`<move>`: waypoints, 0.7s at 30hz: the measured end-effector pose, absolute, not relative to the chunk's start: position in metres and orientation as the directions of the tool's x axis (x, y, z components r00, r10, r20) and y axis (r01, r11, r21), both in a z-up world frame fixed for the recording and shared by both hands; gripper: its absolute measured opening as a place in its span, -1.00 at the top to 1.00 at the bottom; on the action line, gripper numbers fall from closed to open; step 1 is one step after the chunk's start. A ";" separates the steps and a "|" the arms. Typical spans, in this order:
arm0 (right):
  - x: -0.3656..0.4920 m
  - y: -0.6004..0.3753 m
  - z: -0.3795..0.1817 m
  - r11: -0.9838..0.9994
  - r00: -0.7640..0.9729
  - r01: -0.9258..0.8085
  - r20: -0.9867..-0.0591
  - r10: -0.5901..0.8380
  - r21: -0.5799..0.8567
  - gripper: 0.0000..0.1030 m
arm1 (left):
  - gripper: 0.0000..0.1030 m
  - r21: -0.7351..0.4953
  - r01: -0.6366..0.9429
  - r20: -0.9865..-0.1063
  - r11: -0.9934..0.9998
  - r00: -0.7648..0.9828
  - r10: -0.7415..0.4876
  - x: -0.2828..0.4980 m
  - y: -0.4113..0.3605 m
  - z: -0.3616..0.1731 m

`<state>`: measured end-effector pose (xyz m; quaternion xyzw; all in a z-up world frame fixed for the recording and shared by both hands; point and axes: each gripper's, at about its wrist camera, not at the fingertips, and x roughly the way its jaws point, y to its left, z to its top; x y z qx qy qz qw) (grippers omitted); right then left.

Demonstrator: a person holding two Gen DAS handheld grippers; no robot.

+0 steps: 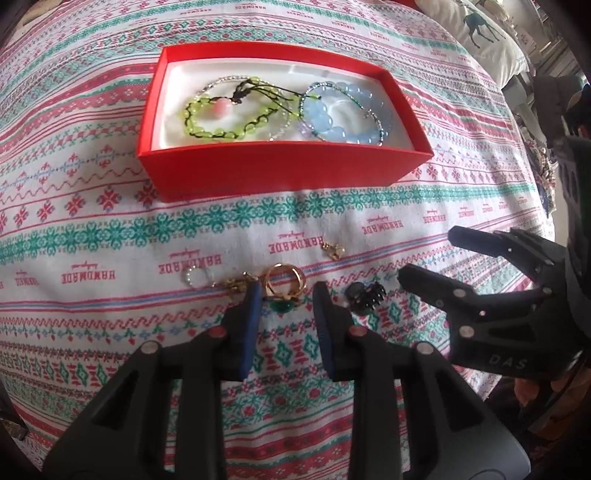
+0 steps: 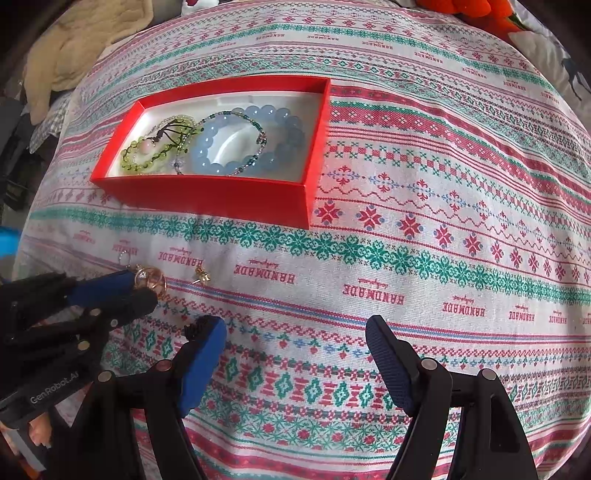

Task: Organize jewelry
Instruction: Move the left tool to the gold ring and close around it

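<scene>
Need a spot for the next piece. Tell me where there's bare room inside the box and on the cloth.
In the red box, only the left end beside the green bead bracelet is bare; the blue bead bracelet fills the right. The tablecloth right of the box is open. Crowded around the gold rings at the left gripper.

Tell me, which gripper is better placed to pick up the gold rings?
Left. The left gripper is open with the gold rings right between its fingertips; the right gripper hovers over bare cloth.

patterned tablecloth (image 2: 424, 229) in red, green and white bands with "HANDMADE" printed all over, filling most of both frames, cream blanket (image 2: 85, 40) bunched upper left, deer-print white cushion (image 1: 480, 33) upper right, something orange (image 2: 476, 11) at top edge, soft daylight
</scene>
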<state>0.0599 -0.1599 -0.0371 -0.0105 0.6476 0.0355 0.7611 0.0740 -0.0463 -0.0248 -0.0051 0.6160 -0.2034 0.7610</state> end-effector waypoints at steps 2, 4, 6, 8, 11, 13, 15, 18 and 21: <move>0.057 -0.163 -0.036 0.997 0.158 -0.068 -0.987 0.040 0.029 -0.53 | 0.44 -0.250 0.301 -0.939 0.920 0.158 -0.306 0.076 -0.049 -0.027; 0.056 -0.167 -0.036 0.997 0.156 -0.068 -0.987 0.037 0.027 -0.53 | 0.46 -0.239 0.299 -0.943 0.924 0.158 -0.294 0.077 -0.051 -0.030; 0.055 -0.171 -0.037 0.997 0.155 -0.068 -0.987 0.035 0.025 -0.53 | 0.48 -0.231 0.297 -0.945 0.927 0.158 -0.287 0.077 -0.050 -0.032; 0.051 -0.172 -0.036 0.997 0.153 -0.068 -0.988 0.033 0.022 -0.53 | 0.48 -0.226 0.294 -0.946 0.929 0.161 -0.281 0.078 -0.049 -0.032; 0.049 -0.174 -0.037 0.997 0.149 -0.070 -0.988 0.032 0.022 -0.53 | 0.50 -0.212 0.294 -0.947 0.932 0.173 -0.270 0.078 -0.053 -0.031; 0.046 -0.174 -0.037 0.997 0.148 -0.075 -0.988 0.034 0.023 -0.53 | 0.50 -0.206 0.290 -0.946 0.934 0.185 -0.266 0.079 -0.056 -0.029; 0.044 -0.172 -0.041 0.996 0.147 -0.080 -0.988 0.043 0.031 -0.53 | 0.50 -0.208 0.291 -0.943 0.934 0.193 -0.271 0.078 -0.055 -0.025; 0.044 -0.159 -0.044 0.996 0.142 -0.081 -0.988 0.058 0.046 -0.53 | 0.51 -0.214 0.296 -0.937 0.931 0.206 -0.281 0.077 -0.051 -0.019; 0.045 -0.154 -0.045 0.994 0.133 -0.085 -0.988 0.075 0.064 -0.53 | 0.51 -0.212 0.294 -0.933 0.932 0.223 -0.283 0.077 -0.045 -0.013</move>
